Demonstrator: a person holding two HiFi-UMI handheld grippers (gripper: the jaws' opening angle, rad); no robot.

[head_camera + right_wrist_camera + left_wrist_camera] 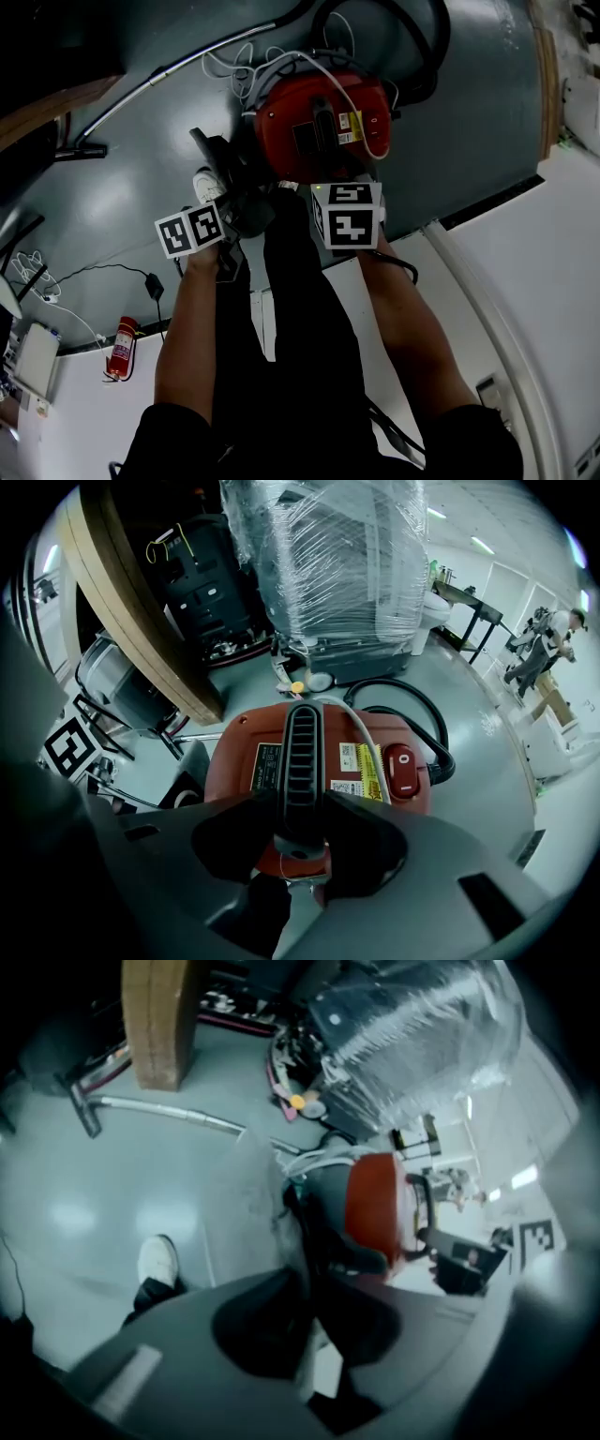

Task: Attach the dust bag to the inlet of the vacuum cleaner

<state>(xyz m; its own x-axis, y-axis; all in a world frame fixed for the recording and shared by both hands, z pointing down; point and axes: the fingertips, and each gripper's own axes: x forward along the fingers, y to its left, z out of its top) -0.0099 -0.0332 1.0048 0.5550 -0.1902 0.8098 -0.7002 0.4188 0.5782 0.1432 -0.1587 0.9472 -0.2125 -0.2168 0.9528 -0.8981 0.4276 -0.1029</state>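
Note:
The red vacuum cleaner [323, 122] stands on the grey floor in front of me, with a black ribbed handle [300, 752] across its lid [375, 761]. My right gripper [300, 841] is shut on that handle and points steeply down; in the head view the right gripper [326, 173] sits under its marker cube. To the vacuum's left, my left gripper [236, 202] is shut on the thin edge of a grey dust bag [246, 1199], which rises flat from the left gripper [307, 1321]. The vacuum's body [375, 1208] shows just right of the bag. The inlet is hidden.
A black hose [417, 56] and a white cable [281, 61] coil behind the vacuum. A metal wand [178, 70] lies on the floor at the left. My white shoe [157, 1262] is beside the bag. A plastic-wrapped machine [347, 564] and a wooden board [159, 1016] stand beyond.

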